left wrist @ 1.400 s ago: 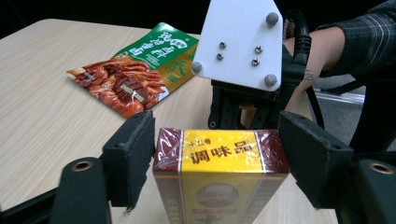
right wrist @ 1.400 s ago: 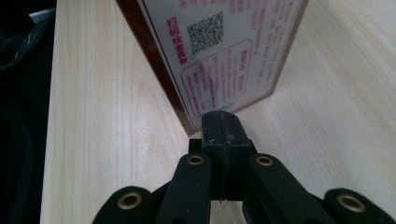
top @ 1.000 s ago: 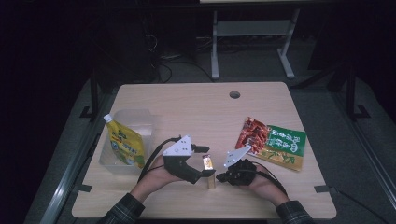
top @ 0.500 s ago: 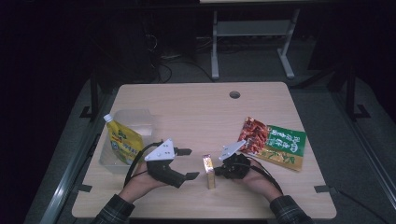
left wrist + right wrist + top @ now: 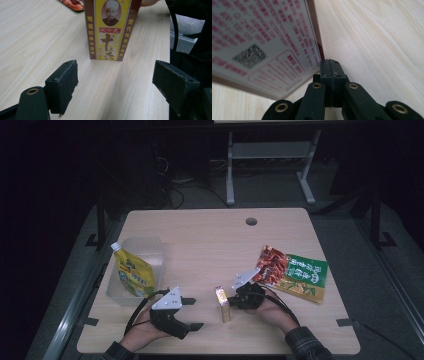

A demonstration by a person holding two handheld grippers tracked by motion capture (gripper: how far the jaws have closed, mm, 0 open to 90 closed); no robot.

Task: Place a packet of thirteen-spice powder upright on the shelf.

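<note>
Box stands upright near table's front edge. Left of box, my left gripper has jaws wide, empty. Right of box, right gripper is shut, tip touching it. Risk: a nudge topples the box.

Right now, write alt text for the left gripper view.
A tall yellow and brown cardboard box printed with red Chinese characters stands upright on the pale wooden table, just beyond the left gripper, whose black jaws stand wide open and apart from it.
</note>
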